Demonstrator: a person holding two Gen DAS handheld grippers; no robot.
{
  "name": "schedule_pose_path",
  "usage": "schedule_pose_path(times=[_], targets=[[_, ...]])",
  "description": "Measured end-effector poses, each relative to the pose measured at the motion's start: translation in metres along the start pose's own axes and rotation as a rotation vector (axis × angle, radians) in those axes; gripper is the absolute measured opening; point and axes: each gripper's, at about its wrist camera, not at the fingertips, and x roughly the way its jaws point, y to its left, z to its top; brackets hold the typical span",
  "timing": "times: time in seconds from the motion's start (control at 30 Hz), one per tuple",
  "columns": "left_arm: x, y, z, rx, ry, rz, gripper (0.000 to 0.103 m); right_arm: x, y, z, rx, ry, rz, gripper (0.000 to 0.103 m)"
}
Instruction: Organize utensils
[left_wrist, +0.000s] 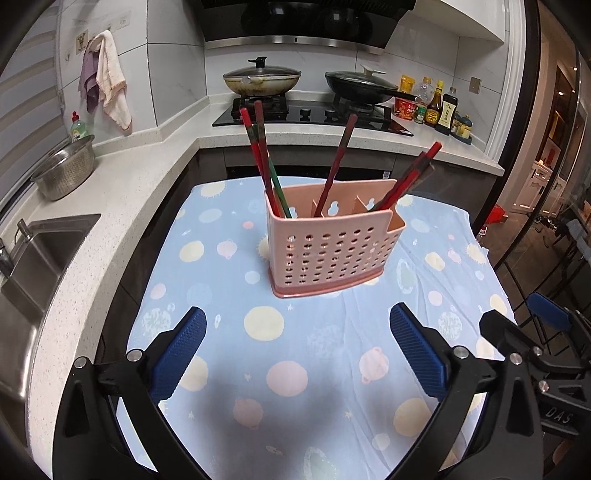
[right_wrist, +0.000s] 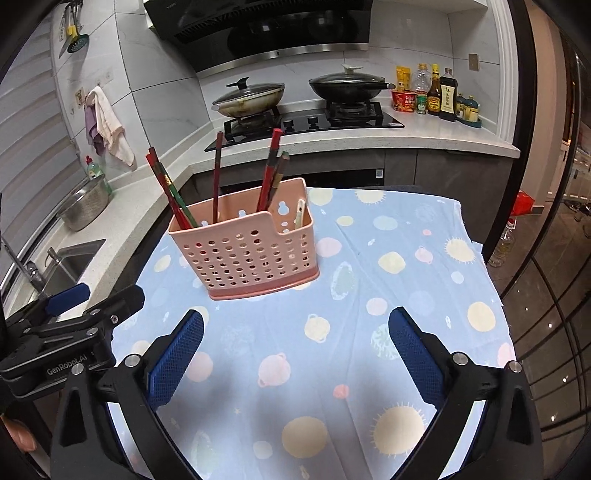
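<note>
overhead, both hand-held grippers gape empty above a planet-print cloth (left_wrist: 295, 369) beside kitchen counters (left_wrist: 129, 192).

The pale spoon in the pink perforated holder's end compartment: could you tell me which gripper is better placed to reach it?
Probably the right gripper: the pale spoon sits at the pink perforated holder's nearer end.

Left gripper (left_wrist: 297, 350) and right gripper (right_wrist: 295, 350) hover side by side, jaws spread.

A matt pink perforated plastic caddy (left_wrist: 332, 251) holding glossy lacquered red chopsticks (left_wrist: 264, 162) stands on soft printed blue cloth (left_wrist: 303, 369), near speckled stone counter (left_wrist: 122, 192) and a shiny steel colander (left_wrist: 64, 173).
</note>
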Motion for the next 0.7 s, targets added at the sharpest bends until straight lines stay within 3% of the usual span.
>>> schedule_pose_path(times=[0.3,0.7], targets=[[0.000,0.003,-0.020,-0.022,0.017,0.047,0.096,-0.006,-0.004,-0.015,-0.045,-0.012,-0.059,0.096],[-0.012,0.005,-0.033,-0.032,0.005,0.092,0.096,-0.015,0.000,-0.032,-0.057,0.005,-0.052,0.096]])
